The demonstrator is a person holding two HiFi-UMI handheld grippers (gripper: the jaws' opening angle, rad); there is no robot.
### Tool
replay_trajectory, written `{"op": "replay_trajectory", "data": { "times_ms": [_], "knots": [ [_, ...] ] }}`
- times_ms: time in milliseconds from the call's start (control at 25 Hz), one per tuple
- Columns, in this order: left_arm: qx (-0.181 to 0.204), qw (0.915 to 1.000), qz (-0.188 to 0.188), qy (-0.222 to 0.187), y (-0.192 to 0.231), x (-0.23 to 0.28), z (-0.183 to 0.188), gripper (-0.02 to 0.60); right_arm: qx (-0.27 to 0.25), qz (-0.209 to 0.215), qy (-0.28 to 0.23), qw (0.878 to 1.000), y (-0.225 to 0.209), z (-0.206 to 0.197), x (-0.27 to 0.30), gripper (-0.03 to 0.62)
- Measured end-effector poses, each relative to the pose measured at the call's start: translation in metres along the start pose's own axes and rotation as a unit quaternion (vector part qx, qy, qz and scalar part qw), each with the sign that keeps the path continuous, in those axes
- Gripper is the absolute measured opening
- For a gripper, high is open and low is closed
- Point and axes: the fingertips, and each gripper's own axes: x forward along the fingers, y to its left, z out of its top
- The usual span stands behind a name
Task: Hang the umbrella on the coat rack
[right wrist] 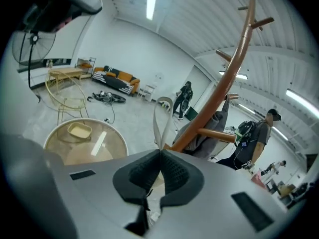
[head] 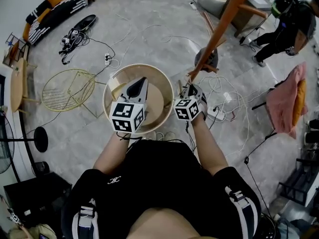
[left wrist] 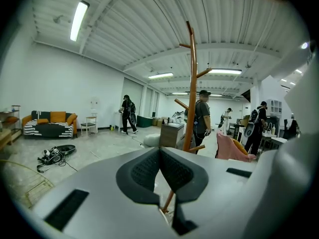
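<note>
The right gripper [right wrist: 160,156] is clenched on a thin pale-gray strap loop [right wrist: 158,117], which stands up from between its meeting jaws. Just beyond the tips and to their right, the slanting orange pole of the coat rack [right wrist: 227,86] crosses the view. The gray folded umbrella [right wrist: 212,129] hangs against that pole, behind a short side peg (whether the loop runs on into the umbrella cannot be made out here). In the head view the same gripper sits close to the pole's lower part, with the umbrella a little farther out along it.

The left gripper [left wrist: 160,153] is clenched on nothing, its jaws pressed together with no object between them. It hovers over the round glass tabletop [head: 107,92], beside the right gripper and apart from it. The coat rack stands ahead of its tips, slightly to the right.
</note>
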Motion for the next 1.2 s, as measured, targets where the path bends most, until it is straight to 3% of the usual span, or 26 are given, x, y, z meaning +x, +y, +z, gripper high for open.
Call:
{"op": "replay_trajectory", "data": {
  "times_ms": [400, 640, 1200],
  "knots": [
    [-0.008, 0.9993, 0.034, 0.01, 0.027, -0.001, -0.005, 0.015, -0.065, -0.014, 0.069, 0.995, 0.007, -0.031, 0.06, 0.017],
    [-0.01, 0.9986, 0.05, 0.016, 0.036, 0.002, -0.01, 0.015, -0.074, -0.006, 0.1, 0.992, 0.011, -0.051, 0.089, 0.017],
    [-0.001, 0.9977, 0.061, 0.03, 0.042, 0.022, -0.009, 0.015, 0.007, 0.004, 0.15, 0.989, -0.01, -0.089, 0.135, 0.018]
  ]
}}
